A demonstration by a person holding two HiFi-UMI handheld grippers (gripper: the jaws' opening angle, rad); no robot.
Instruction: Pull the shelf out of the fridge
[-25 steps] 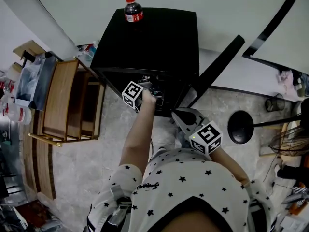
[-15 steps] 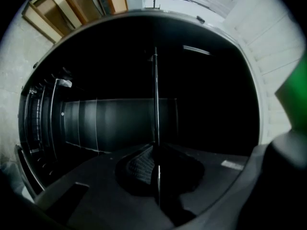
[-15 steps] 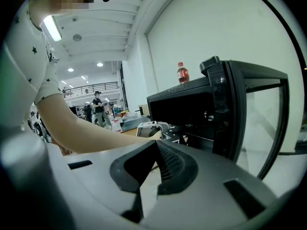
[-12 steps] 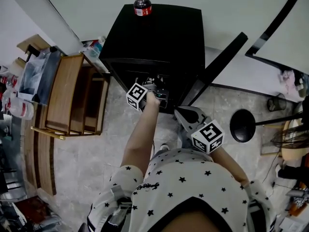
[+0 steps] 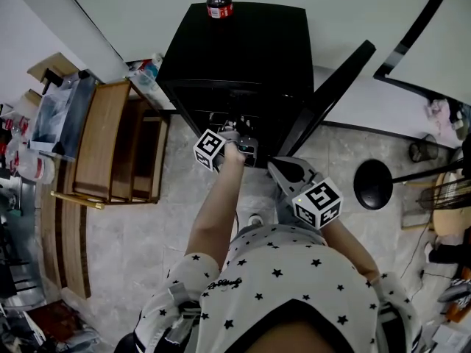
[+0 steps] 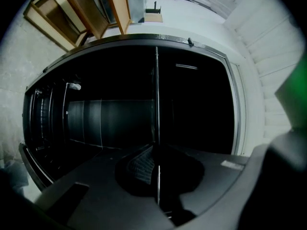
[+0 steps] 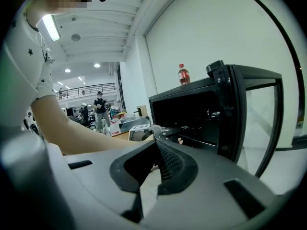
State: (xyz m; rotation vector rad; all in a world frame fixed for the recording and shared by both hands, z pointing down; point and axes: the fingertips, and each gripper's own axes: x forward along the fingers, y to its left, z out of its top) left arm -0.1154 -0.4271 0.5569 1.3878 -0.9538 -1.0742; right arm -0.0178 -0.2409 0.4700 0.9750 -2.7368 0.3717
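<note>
A small black fridge stands against the wall with its door swung open to the right. My left gripper reaches level into the opening and is shut on the thin front wire of the shelf. In the left gripper view that wire runs straight between the pads of the left gripper. The dark fridge interior lies beyond it. My right gripper hangs just outside the fridge, by the door. Seen in its own view, the right gripper is shut on nothing.
A cola bottle stands on the fridge top, at its back edge. A wooden rack is close on the left, with clutter beyond it. A black round stand base rests on the tiled floor to the right.
My left gripper has drawn back a little from the fridge opening, still shut on the shelf wire. The right gripper has shifted slightly alongside it.
</note>
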